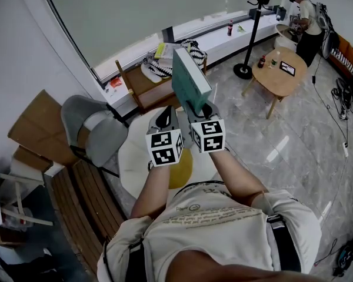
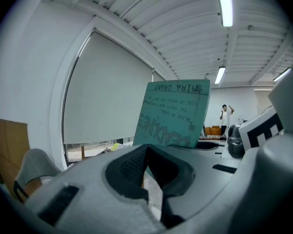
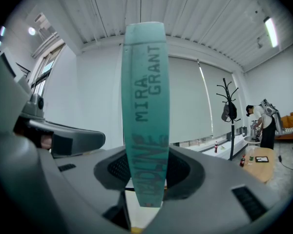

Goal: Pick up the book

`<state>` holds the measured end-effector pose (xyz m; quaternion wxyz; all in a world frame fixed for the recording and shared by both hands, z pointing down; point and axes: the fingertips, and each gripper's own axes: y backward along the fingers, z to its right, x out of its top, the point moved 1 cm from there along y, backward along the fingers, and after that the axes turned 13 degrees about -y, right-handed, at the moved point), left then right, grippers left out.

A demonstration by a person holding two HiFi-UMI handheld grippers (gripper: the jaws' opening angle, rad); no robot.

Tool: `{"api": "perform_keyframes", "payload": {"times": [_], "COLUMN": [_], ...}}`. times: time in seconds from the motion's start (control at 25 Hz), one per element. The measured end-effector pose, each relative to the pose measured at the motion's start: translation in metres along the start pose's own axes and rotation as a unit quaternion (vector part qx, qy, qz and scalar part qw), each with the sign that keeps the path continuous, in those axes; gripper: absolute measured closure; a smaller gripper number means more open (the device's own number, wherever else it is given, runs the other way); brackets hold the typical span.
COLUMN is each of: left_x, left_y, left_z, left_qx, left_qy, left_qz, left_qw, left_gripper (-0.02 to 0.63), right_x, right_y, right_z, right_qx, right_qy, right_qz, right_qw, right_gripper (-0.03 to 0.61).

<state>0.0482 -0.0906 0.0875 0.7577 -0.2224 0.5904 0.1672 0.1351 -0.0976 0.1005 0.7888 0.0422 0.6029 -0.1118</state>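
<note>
A teal book (image 1: pixel 190 78) stands upright in the air, spine toward me, with my right gripper (image 1: pixel 201 107) shut on its lower end. In the right gripper view the book's spine (image 3: pixel 145 130) rises between the two jaws of the right gripper (image 3: pixel 146 172), and both pads press on its covers. My left gripper (image 1: pixel 166 116) hangs just left of it at the same height, its tips together and nothing between them. In the left gripper view the book's cover (image 2: pixel 173 113) shows beyond the left gripper (image 2: pixel 145 150), to the upper right.
Below the grippers is a round white table (image 1: pixel 135 157) with a yellow object (image 1: pixel 182 172) on it. A grey chair (image 1: pixel 94 128) stands to its left. Behind are a wooden bench (image 1: pixel 142 87), a camera stand (image 1: pixel 250 34), a round wooden table (image 1: pixel 279 69) and a person (image 1: pixel 309 22).
</note>
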Motion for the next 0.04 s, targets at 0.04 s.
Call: {"api": "perform_keyframes", "payload": {"times": [0.04], "left_x": [0.0], "left_y": [0.0004], "left_z": [0.0003], "left_qx": [0.0], "left_qy": [-0.001], "left_qz": [0.0], "left_qw": [1.0], "left_gripper": [0.6], "right_x": [-0.0001], "right_y": [0.0002], "right_z": [0.0], "right_qx": [0.0], "right_qy": [0.0], "right_qz": [0.0], "right_qw": [1.0], "right_gripper": [0.413]}}
